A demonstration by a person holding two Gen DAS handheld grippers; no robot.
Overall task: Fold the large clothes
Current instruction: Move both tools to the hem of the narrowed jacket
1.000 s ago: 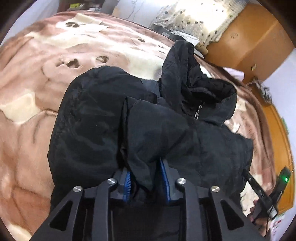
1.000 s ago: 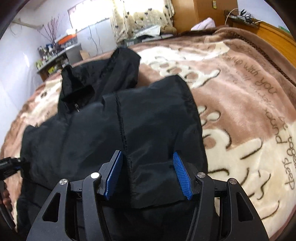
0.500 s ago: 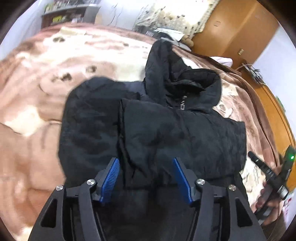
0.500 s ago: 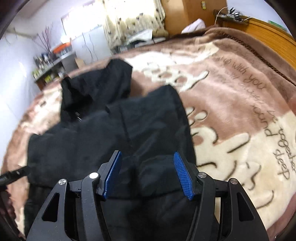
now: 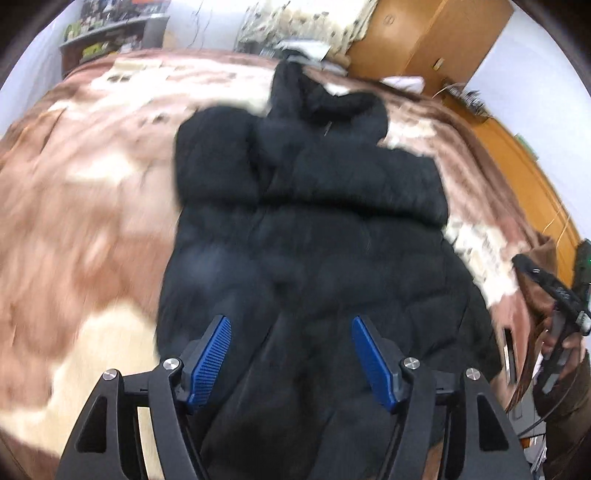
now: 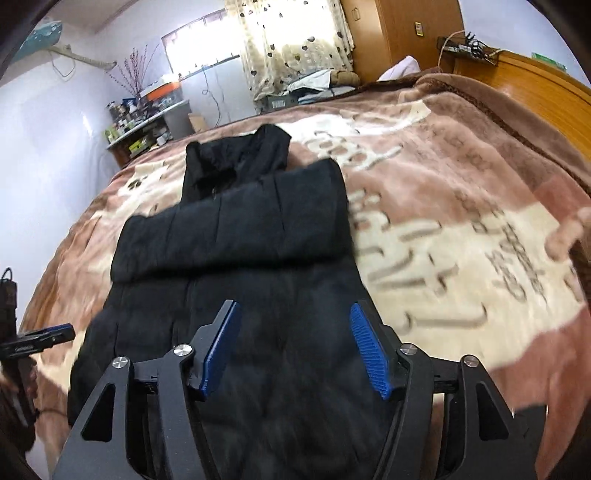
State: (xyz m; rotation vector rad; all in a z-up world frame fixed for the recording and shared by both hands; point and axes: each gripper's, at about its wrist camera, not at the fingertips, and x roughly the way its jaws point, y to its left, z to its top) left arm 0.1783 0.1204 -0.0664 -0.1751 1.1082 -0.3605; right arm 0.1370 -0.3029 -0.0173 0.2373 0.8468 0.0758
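A black padded jacket [image 5: 314,229] lies on the bed, hood at the far end, both sleeves folded across its chest. It also shows in the right wrist view [image 6: 240,236], with the folded sleeves as a band across the body. My left gripper [image 5: 290,350] is open and empty above the jacket's near hem. My right gripper [image 6: 295,347] is open and empty above the hem too. The right gripper shows at the right edge of the left wrist view [image 5: 554,295], and the left gripper at the left edge of the right wrist view [image 6: 33,339].
The jacket lies on a brown and cream plush blanket [image 6: 461,229] that covers the bed. A wooden headboard [image 6: 535,81] runs along the right side. A wardrobe [image 5: 424,33], curtains [image 6: 288,40] and a cluttered shelf [image 6: 147,122] stand beyond the far end.
My left gripper opened and let go of the sleeve. Both grippers pulled back toward the hem, and the folded sleeves now lie farther away on the jacket.
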